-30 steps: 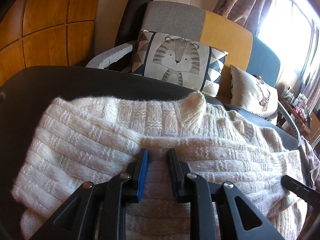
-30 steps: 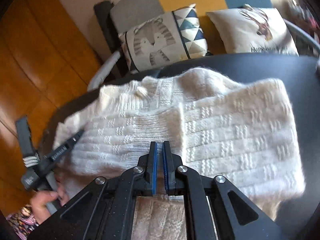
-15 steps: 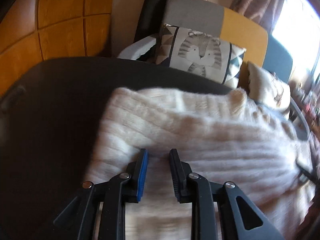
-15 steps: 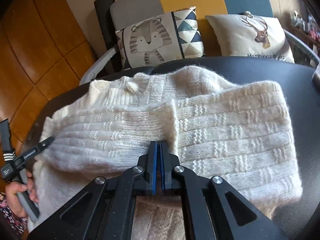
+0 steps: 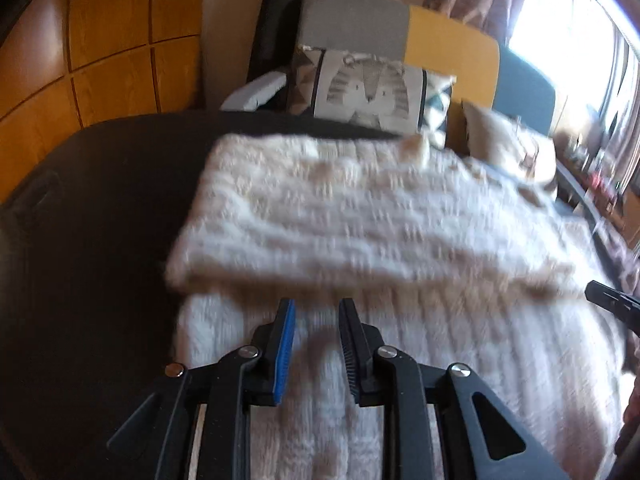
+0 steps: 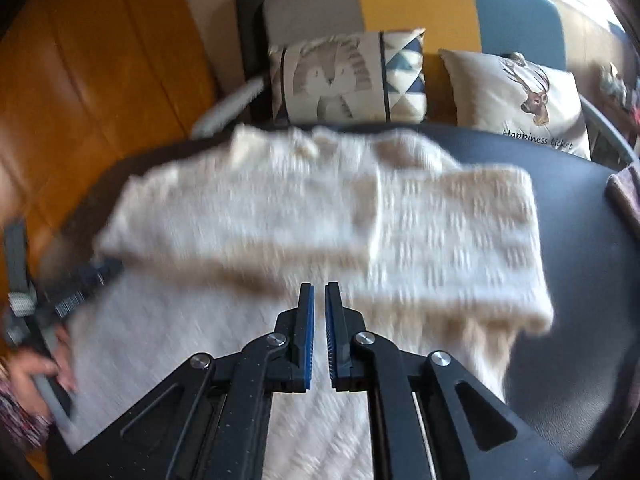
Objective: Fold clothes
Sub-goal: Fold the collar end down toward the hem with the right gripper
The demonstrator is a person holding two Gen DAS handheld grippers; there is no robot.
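A cream knit sweater (image 5: 360,216) lies on the dark round table (image 5: 100,200), its far part folded over into a thick band (image 6: 440,240). My left gripper (image 5: 317,304) hovers over the flat near part, just short of the fold's edge, jaws apart with nothing between them. My right gripper (image 6: 319,286) hangs over the same near part. Its jaws are opening, a narrow slit shows between the blue pads, and no cloth is in it. The right gripper's tip (image 5: 612,306) shows at the left view's right edge. A hand (image 6: 36,364) holds the left gripper (image 6: 92,276) at the sweater's left side.
Behind the table stands a sofa with a tiger cushion (image 6: 344,76) and a deer cushion (image 6: 520,100). Orange wood panels (image 5: 100,40) cover the wall on the left. A mauve cloth (image 6: 624,196) lies at the table's right edge. A bright window (image 5: 560,20) is at the far right.
Both grippers have drawn back toward me from the fold's edge. The folded band now lies beyond the fingertips. The right jaws' slit is slightly wider.
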